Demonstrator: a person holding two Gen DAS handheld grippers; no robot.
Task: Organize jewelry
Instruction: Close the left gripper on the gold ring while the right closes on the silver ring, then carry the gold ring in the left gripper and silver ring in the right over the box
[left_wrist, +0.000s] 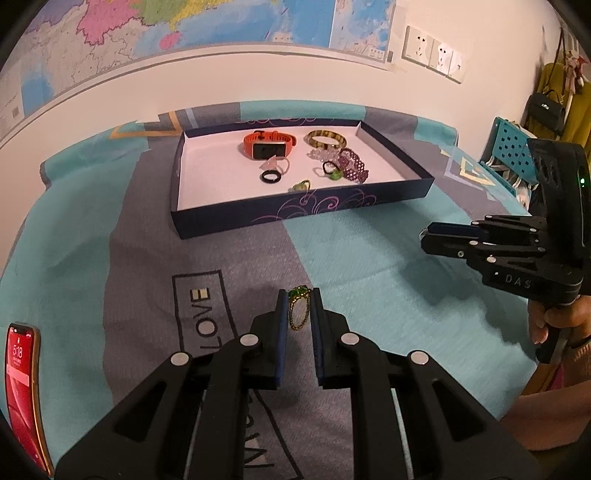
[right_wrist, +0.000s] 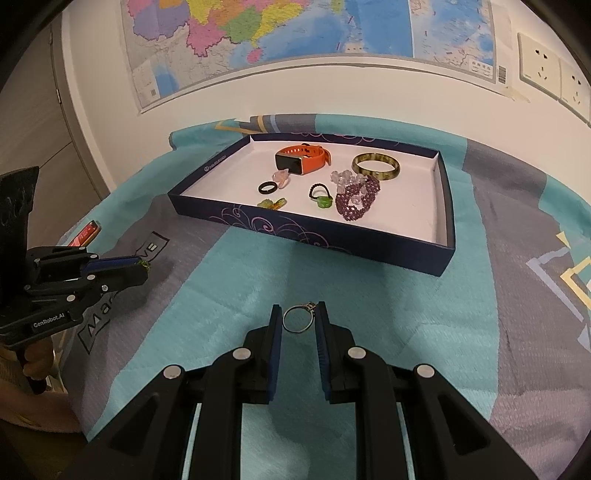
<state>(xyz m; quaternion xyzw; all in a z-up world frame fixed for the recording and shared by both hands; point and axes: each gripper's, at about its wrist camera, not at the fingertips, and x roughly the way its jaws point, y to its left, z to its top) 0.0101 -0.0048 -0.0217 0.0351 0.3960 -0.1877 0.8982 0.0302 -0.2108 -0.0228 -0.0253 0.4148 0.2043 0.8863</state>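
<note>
My left gripper is shut on a gold ring with a green stone, held upright above the cloth. My right gripper is shut on a thin silver ring the same way. Both hang short of a dark blue tray with a white floor. The tray holds an orange watch, a mottled bangle, a purple beaded bracelet, a black ring, a green-stone ring and other small pieces. In the left wrist view the right gripper stands at the right edge.
A teal and grey cloth with printed words covers the table. A red phone lies at the cloth's left edge. A map and wall sockets are behind the tray. A hand grips the right tool's handle.
</note>
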